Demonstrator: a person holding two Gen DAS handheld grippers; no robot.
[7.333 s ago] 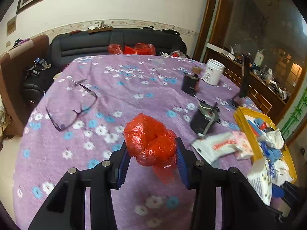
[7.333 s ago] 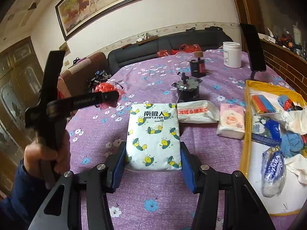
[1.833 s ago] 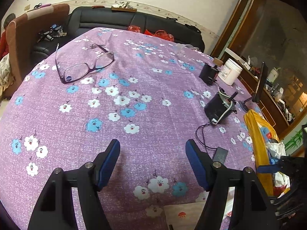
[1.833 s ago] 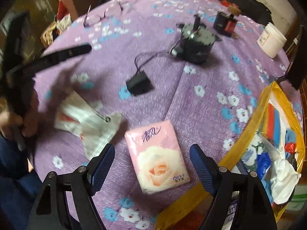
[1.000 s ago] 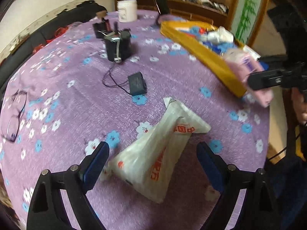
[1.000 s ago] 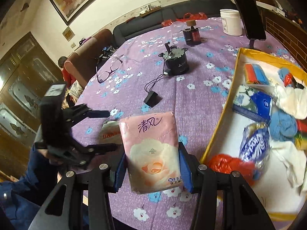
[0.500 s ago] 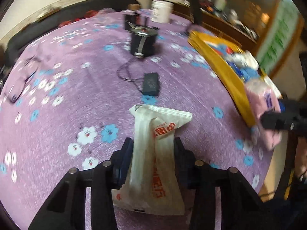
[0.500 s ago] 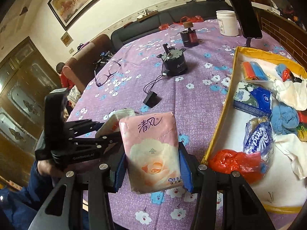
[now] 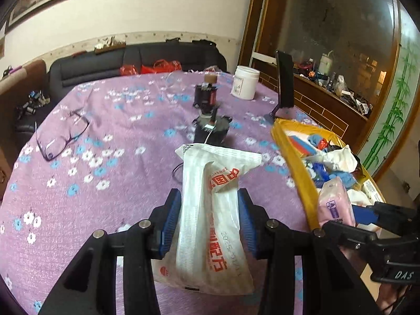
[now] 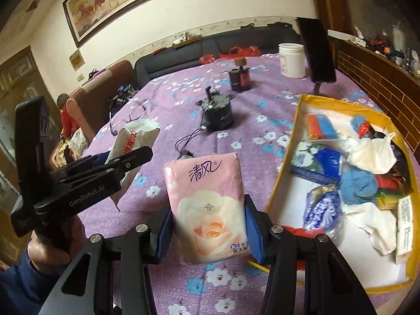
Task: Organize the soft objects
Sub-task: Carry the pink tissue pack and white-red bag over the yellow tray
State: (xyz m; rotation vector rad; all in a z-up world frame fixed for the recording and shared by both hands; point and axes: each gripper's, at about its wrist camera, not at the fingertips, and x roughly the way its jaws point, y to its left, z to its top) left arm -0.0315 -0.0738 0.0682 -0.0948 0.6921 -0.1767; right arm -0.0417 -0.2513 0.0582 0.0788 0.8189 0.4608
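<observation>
My left gripper point(image 9: 208, 216) is shut on a white plastic packet with red print point(image 9: 210, 210), held up off the purple flowered tablecloth point(image 9: 105, 136). The same packet point(image 10: 134, 136) and left gripper point(image 10: 123, 158) show at the left of the right wrist view. My right gripper point(image 10: 210, 225) is shut on a pink tissue pack with a rose point(image 10: 210, 204), lifted beside the yellow tray point(image 10: 286, 155). In the left wrist view that pink pack point(image 9: 334, 204) sits at the tray's near corner point(image 9: 299, 178). The tray holds blue, white and red soft items.
A black round device with a cable point(image 10: 219, 111), a small dark bottle point(image 10: 240, 77), a white tub point(image 10: 291, 60) and a phone on a stand point(image 10: 317, 52) stand mid-table. Glasses point(image 9: 61, 136) lie at the left. A sofa runs behind the table.
The left gripper closed on the white packet and lifted it off the cloth, rolling upright. The right gripper kept its hold on the pink pack and tipped slightly.
</observation>
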